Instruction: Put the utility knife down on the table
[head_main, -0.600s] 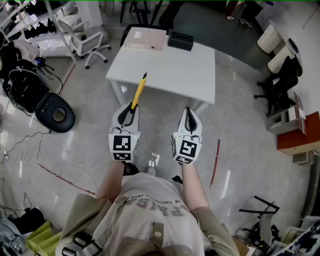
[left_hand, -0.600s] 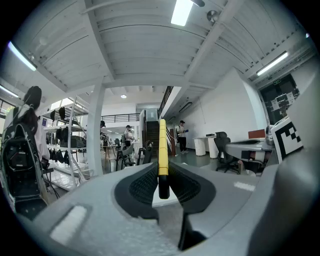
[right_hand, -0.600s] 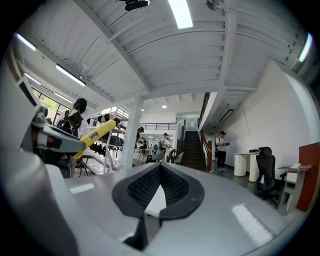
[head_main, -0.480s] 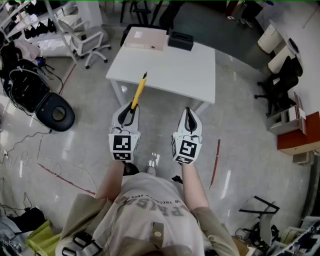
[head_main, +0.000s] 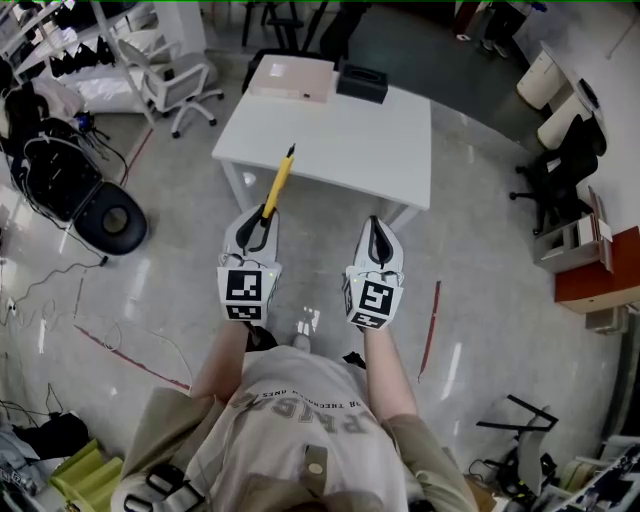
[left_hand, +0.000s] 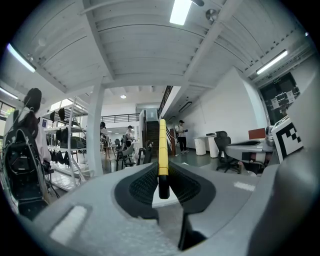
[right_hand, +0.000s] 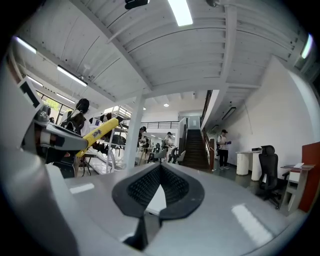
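"Nothing much has shifted since half a second ago, as far as I can see. Both grippers sit where they were. Only the clutter at the left edge of the head view has slid a touch."

"And the knife?"

"Same spot. The left gripper (head_main: 262, 218) is pinching the utility knife (head_main: 278, 182) by its black butt end, with a ribbed pad pressed on either side. The yellow body sticks straight out ahead of the jaws, roughly level."

"Is it on the table yet?"

"No, it's up in the air, carried by that gripper. From above, its dark tip overlaps the near edge of the white table (head_main: 350, 150), and the rest of it hangs over the grey floor (head_main: 470, 250). How high it is above the tabletop I can't tell."

"What about the other one?"

"The right gripper (head_main: 376, 224) is alongside the left, short of the table, jaws pressed together with nothing between them. Both point the same way, toward the table."

"Anything else on the table?"

"A flat brown box (head_main: 292, 78) and a black box (head_main: 361, 82) at the far edge, just beside each other and well apart from the knife's tip. A white office chair (head_main: 165, 78) stands off to the left of the table."
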